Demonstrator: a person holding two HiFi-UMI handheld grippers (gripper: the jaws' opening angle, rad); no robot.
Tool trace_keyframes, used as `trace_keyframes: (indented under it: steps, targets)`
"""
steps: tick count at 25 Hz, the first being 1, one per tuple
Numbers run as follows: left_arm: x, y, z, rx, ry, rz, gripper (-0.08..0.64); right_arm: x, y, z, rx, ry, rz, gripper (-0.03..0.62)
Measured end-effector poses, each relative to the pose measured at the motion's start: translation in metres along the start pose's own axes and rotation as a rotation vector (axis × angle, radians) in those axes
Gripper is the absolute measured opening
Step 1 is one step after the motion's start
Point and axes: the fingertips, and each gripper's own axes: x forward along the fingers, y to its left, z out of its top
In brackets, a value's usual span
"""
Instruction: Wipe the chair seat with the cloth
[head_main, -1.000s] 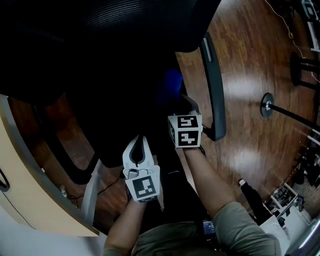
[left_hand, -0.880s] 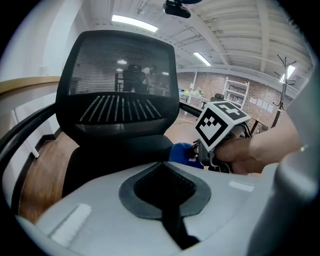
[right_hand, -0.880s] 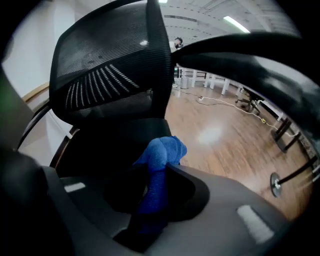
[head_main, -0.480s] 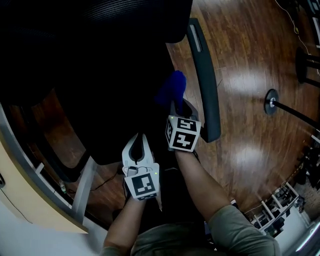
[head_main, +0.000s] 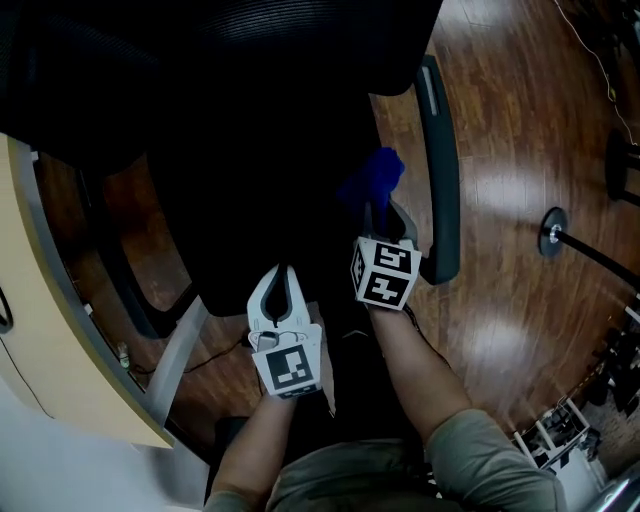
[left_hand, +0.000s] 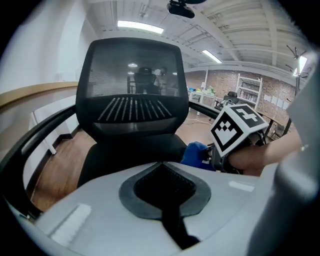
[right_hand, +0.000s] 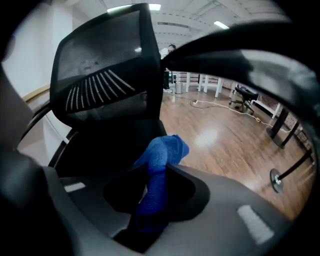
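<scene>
The black chair seat (head_main: 250, 200) fills the middle of the head view, and the blue cloth (head_main: 372, 178) lies at its right side near the armrest. My right gripper (head_main: 384, 216) is shut on the cloth, which bunches out ahead of the jaws over the seat. In the right gripper view the cloth (right_hand: 165, 150) runs pinched through the jaws of the right gripper (right_hand: 156, 176) above the seat (right_hand: 105, 145). My left gripper (head_main: 283, 272) hovers at the seat's front edge, shut and holding nothing. From the left gripper (left_hand: 162, 167) I see the seat (left_hand: 132, 152) and the cloth (left_hand: 196, 154).
The chair's right armrest (head_main: 440, 170) runs just right of the cloth, and the left armrest (head_main: 120, 270) curves at the left. The mesh backrest (left_hand: 132, 85) rises behind the seat. A curved desk edge (head_main: 60, 330) is on the left; a stand base (head_main: 551, 230) sits on the wooden floor.
The head view has shifted a little. The blue cloth now shows more plainly ahead of the right gripper, nearer the armrest. The left gripper has stayed at the seat's front edge.
</scene>
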Motion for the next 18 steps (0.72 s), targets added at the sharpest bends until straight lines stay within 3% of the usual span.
trace_keyframes:
  steps: [4, 9, 14, 18]
  targets:
    - [-0.026, 0.044, 0.002, -0.033, -0.022, 0.064, 0.005, -0.019, 0.059, 0.012, -0.101, -0.049, 0.107, 0.094]
    - [-0.065, 0.103, -0.021, -0.088, -0.036, 0.145, 0.005, -0.038, 0.166, 0.006, -0.262, -0.087, 0.313, 0.094]
    - [-0.1, 0.156, -0.053, -0.148, -0.026, 0.196, 0.005, -0.053, 0.28, -0.025, -0.432, -0.071, 0.496, 0.094]
    - [-0.116, 0.175, -0.069, -0.169, -0.031, 0.182, 0.005, -0.058, 0.344, -0.052, -0.518, -0.033, 0.579, 0.094]
